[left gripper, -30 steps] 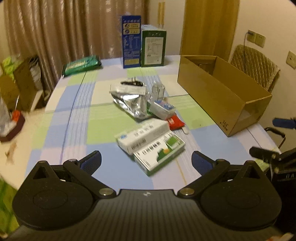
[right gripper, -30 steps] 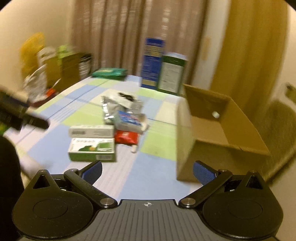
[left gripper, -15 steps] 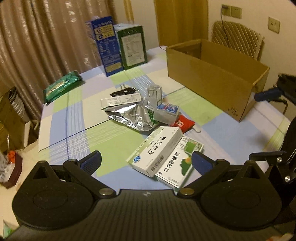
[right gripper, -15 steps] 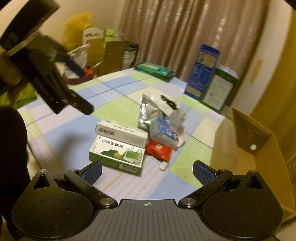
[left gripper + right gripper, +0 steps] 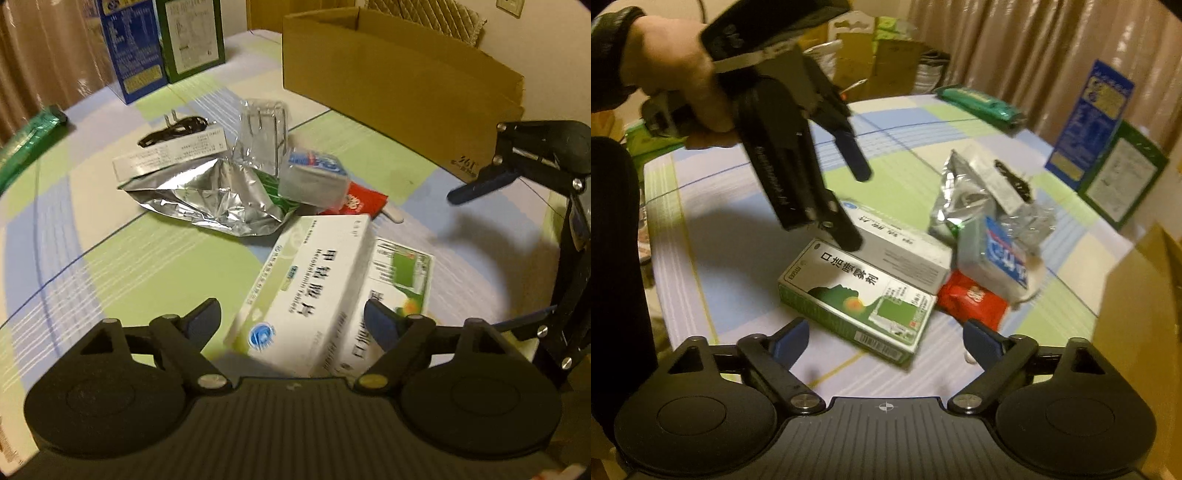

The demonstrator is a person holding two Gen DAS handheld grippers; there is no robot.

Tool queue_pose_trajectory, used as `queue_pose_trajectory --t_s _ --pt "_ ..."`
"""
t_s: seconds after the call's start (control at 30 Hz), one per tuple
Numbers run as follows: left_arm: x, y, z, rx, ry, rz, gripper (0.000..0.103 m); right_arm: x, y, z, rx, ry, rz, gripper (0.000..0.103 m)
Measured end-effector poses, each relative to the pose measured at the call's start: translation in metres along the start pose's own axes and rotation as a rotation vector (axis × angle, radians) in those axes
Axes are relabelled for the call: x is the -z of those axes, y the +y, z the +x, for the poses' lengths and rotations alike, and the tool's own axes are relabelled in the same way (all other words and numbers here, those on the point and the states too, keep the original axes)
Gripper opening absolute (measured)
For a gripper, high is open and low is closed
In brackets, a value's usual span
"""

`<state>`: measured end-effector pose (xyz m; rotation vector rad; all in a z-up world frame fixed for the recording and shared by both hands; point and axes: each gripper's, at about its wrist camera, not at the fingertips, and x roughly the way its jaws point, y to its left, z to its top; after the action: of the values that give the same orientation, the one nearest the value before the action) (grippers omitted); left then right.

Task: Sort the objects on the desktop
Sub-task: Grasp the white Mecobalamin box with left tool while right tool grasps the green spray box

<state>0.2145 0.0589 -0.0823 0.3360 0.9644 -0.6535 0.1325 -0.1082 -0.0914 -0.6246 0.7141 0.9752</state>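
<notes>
A white medicine box (image 5: pixel 306 291) lies flat on the checked tablecloth, side by side with a green spray box (image 5: pixel 399 291). My left gripper (image 5: pixel 291 317) hovers low over the white box, which sits between its closing jaws; the pads are not pressing on it. My right gripper (image 5: pixel 884 332) comes from the other side. The green spray box (image 5: pixel 857 295) is between its closing jaws, also untouched. The left gripper (image 5: pixel 855 205), held by a hand (image 5: pixel 676 74), shows above the white medicine box (image 5: pixel 905 247). One blue finger (image 5: pixel 480 186) of the right gripper shows at the right edge.
Behind the boxes lie a silver foil bag (image 5: pixel 214 192), a tissue pack (image 5: pixel 314 177), a red packet (image 5: pixel 354 201), a clear container (image 5: pixel 262 129), a long white box (image 5: pixel 170 155) and a black cable (image 5: pixel 173 129). An open cardboard box (image 5: pixel 406 81) stands at the right; blue (image 5: pixel 136 48) and green (image 5: pixel 192 33) cartons stand behind.
Both grippers have dropped and tilted down toward the pile, and their jaws have narrowed a little. The white box now lies between the left fingers, the green box between the right ones.
</notes>
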Motion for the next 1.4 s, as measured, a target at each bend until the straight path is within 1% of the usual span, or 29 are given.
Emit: queue_pose_trajectory --t_s 0.07,0.23,0.27,0.33,0.4,0.47,0.57,0.63,0.67,0.73,0.77,0.8,0.87,0.93,1.0,1.07,1.2,1.23,1.33,1.4 --pt "-0.001 0.007 0.009 0.028 0.001 -0.006 0.083 0.000 -0.003 0.008 -0.018 0.000 -0.027 0.086" --pt "-0.005 0.020 0.027 0.133 0.023 -0.019 0.085 -0.004 -0.010 0.020 -0.061 0.005 -0.091 0.086" --pt "-0.007 0.023 0.029 0.144 0.028 -0.037 0.085 -0.005 -0.011 0.022 -0.067 0.006 -0.103 0.086" --pt "-0.008 0.028 0.031 0.172 0.036 -0.079 0.080 -0.007 -0.013 0.025 -0.078 0.005 -0.129 0.086" --pt "-0.005 0.027 0.028 0.152 0.045 -0.093 0.079 -0.010 -0.013 0.026 -0.087 -0.001 -0.144 0.086" --pt "0.000 0.027 0.022 0.128 0.055 -0.128 0.078 -0.012 -0.011 0.028 -0.099 -0.001 -0.167 0.086" --pt "0.012 0.028 0.012 0.036 0.079 -0.206 0.074 -0.016 -0.005 0.035 -0.120 0.010 -0.239 0.086" --pt "0.023 0.027 0.006 -0.038 0.100 -0.237 0.070 -0.019 0.000 0.042 -0.125 0.028 -0.299 0.086" --pt "0.029 0.026 0.005 -0.065 0.106 -0.252 0.069 -0.020 0.001 0.046 -0.127 0.041 -0.327 0.086" --pt "0.037 0.027 0.002 -0.089 0.111 -0.276 0.069 -0.023 0.003 0.056 -0.140 0.070 -0.373 0.086" --pt "0.040 0.028 0.001 -0.087 0.104 -0.289 0.070 -0.024 0.004 0.059 -0.148 0.087 -0.380 0.085" --pt "0.043 0.029 -0.001 -0.080 0.093 -0.299 0.072 -0.026 0.002 0.062 -0.164 0.091 -0.367 0.085" --pt "0.044 0.028 -0.003 -0.089 0.077 -0.287 0.077 -0.032 -0.005 0.066 -0.185 0.122 -0.307 0.076" --pt "0.043 0.026 -0.003 -0.099 0.063 -0.271 0.078 -0.035 -0.007 0.067 -0.162 0.148 -0.265 0.070" --pt "0.044 0.026 -0.001 -0.109 0.055 -0.280 0.079 -0.036 -0.008 0.064 -0.130 0.175 -0.210 0.064" --pt "0.044 0.026 0.000 -0.120 0.054 -0.288 0.079 -0.036 -0.013 0.061 -0.098 0.198 -0.114 0.057" --pt "0.046 0.029 0.003 -0.122 0.052 -0.319 0.078 -0.032 -0.018 0.046 -0.051 0.224 0.065 0.053" --pt "0.047 0.028 0.004 -0.123 0.055 -0.321 0.077 -0.031 -0.017 0.043 -0.039 0.227 0.096 0.053" --pt "0.049 0.023 0.005 -0.127 0.074 -0.312 0.069 -0.024 -0.018 0.033 -0.002 0.230 0.201 0.053" --pt "0.051 0.014 0.003 -0.119 0.083 -0.295 0.068 -0.019 -0.020 0.026 0.018 0.218 0.273 0.053"
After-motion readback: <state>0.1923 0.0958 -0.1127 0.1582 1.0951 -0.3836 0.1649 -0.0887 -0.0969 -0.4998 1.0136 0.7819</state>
